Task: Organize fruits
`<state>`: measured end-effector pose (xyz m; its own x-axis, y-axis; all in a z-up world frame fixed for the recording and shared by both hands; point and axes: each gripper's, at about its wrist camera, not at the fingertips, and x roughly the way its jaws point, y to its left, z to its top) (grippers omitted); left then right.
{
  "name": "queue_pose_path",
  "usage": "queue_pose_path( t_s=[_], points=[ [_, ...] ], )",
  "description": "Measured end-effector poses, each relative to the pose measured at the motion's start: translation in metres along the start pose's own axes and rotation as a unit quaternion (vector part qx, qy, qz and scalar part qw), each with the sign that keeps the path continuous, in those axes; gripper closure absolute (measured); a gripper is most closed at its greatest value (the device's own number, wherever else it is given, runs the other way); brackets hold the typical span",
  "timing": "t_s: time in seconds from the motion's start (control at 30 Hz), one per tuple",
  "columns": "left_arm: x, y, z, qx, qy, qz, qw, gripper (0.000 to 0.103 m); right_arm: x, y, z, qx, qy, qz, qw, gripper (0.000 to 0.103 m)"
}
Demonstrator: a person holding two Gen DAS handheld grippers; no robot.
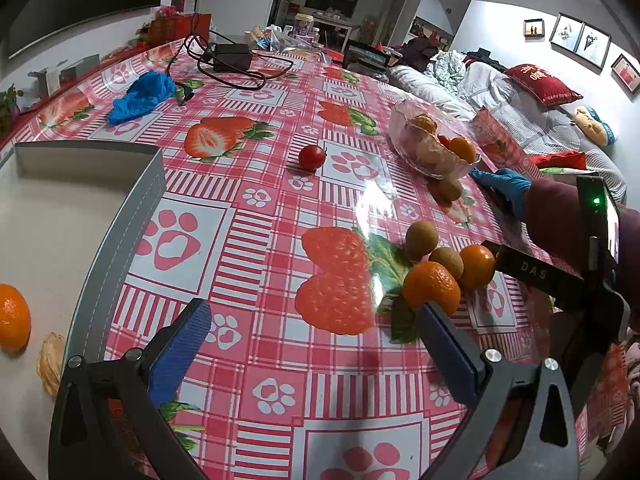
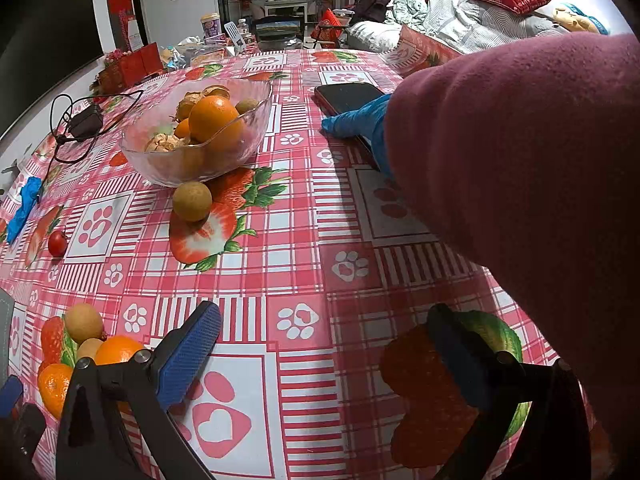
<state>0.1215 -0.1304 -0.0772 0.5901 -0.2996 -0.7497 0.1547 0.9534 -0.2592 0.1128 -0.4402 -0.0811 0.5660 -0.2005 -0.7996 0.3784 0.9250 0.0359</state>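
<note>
Some fruit already sat in the glass bowl (image 2: 192,148). Loose fruit waited: a cluster (image 1: 444,264) at 3 o'clock, a tomato (image 1: 311,157) at 12. The left gripper (image 1: 316,336) and right gripper (image 2: 324,344) gaped, holding nothing.

We hold the left gripper (image 1: 316,332) low and level, its two blue-padded fingers (image 1: 184,344) spread wide apart with nothing between them. The right gripper (image 2: 332,356) is posed the same way, jaws wide and empty, and its black body is visible at the right edge of the left wrist view. Our blue-gloved hand (image 2: 360,122) is extended flat, palm down, ahead of the right gripper, with the maroon sleeve (image 2: 520,184) crossing the right side of that view.
</note>
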Motion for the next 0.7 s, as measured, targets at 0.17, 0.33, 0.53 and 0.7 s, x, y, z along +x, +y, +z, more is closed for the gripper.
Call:
queue_pose_path(
  t_s=[0.17, 0.33, 0.53, 0.7],
  points=[
    [-0.0001, 0.0005, 0.0001, 0.001, 0.000, 0.001, 1.0000, 0.001, 0.0002, 0.0000, 0.0001, 0.000, 0.000, 0.000, 1.000, 0.000],
    [-0.0002, 0.0005, 0.0000, 0.000, 0.000, 0.000, 1.0000, 0.001, 0.0001, 0.0001, 0.0000, 0.000, 0.000, 0.000, 1.000, 0.000],
    [-0.0005, 0.0006, 0.0001, 0.000, 0.000, -0.001, 1.0000, 0.001, 0.0002, 0.0000, 0.0001, 0.000, 0.000, 0.000, 1.000, 0.000],
    [-0.0003, 0.0006, 0.0001, 0.002, 0.001, 0.003, 1.0000, 0.001, 0.0000, 0.0002, 0.0000, 0.000, 0.000, 0.000, 1.000, 0.000]
  ],
)
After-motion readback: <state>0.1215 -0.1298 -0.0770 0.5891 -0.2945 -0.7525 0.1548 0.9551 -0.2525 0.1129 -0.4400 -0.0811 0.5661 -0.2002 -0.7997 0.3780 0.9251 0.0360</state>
